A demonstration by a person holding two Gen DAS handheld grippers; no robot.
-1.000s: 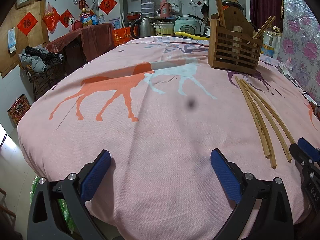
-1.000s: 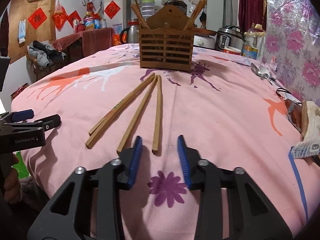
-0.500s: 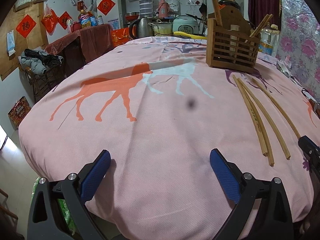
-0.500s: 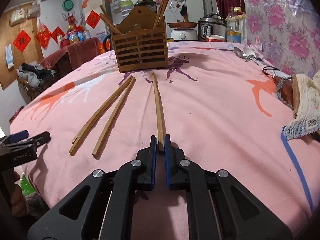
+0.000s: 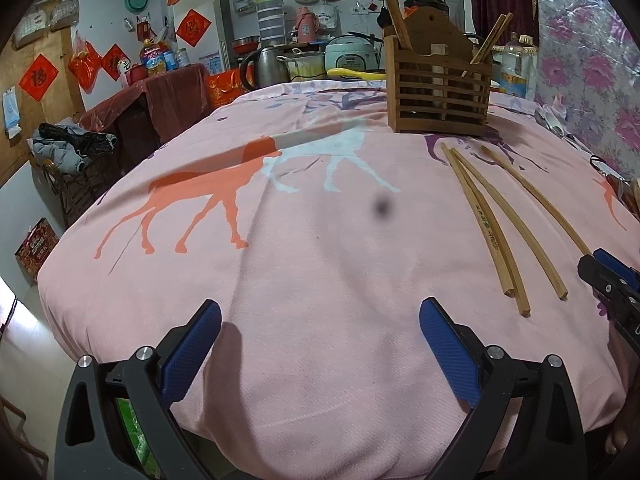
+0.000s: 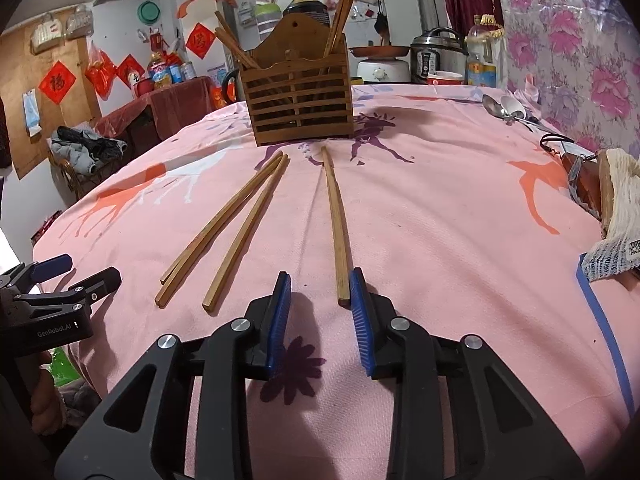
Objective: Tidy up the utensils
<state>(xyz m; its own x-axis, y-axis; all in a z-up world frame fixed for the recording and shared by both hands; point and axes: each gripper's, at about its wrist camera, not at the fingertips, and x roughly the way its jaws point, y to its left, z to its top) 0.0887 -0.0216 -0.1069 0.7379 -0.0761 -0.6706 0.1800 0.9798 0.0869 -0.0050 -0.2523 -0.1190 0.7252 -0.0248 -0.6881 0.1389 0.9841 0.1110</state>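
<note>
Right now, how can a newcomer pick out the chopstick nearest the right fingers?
Find the wooden holder on the pink tablecloth. Before it lie four chopsticks. The lone chopstick lies apart, right of the three others, ending between the right gripper fingers.

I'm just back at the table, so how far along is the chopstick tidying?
Done: a few chopsticks already stand in the wooden holder. In hand: nothing; the right tool is open around the near end of a single chopstick, and the left tool is open and empty. Left: that chopstick and the three chopsticks beside it.
</note>
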